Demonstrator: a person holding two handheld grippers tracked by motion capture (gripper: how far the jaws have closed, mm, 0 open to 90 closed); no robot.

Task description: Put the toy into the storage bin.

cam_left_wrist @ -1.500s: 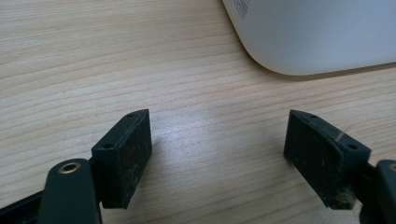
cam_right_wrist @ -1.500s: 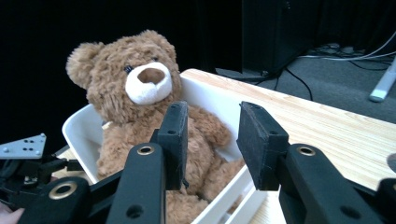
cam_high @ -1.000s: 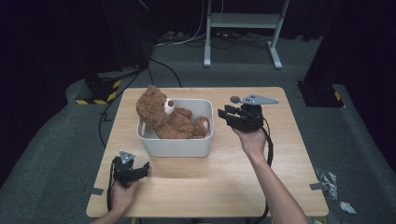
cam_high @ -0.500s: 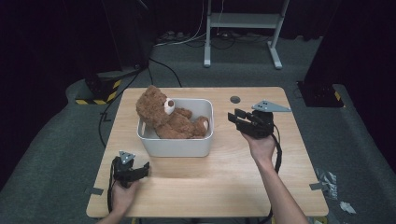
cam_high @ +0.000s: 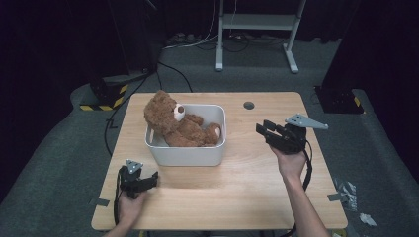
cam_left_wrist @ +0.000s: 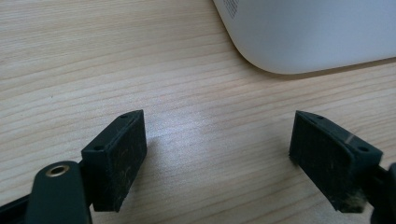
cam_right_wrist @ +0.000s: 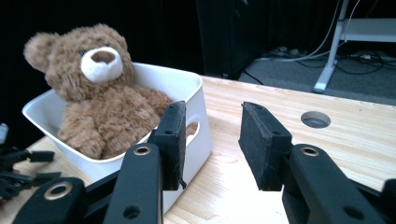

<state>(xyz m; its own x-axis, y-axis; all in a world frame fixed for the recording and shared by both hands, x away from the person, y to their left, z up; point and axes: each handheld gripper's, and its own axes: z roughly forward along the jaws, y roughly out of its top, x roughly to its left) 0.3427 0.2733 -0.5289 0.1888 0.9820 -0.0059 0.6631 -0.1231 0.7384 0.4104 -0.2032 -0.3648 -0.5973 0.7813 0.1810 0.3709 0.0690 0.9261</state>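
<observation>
Your right gripper (cam_high: 271, 132), fingers apart, empty, nearer; teddy bear (cam_high: 174, 123) in white bin (cam_high: 185, 155) lies frame-left; left gripper (cam_high: 148, 180) open.

The left gripper (cam_high: 148, 180) rests at lower left, jaws wide apart and empty. The right gripper (cam_high: 263, 130) hangs at centre right, jaws partly parted, empty.

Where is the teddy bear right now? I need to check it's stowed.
In the high view, the teddy bear sits inside the white bin at table centre-left, left of the right gripper.
</observation>
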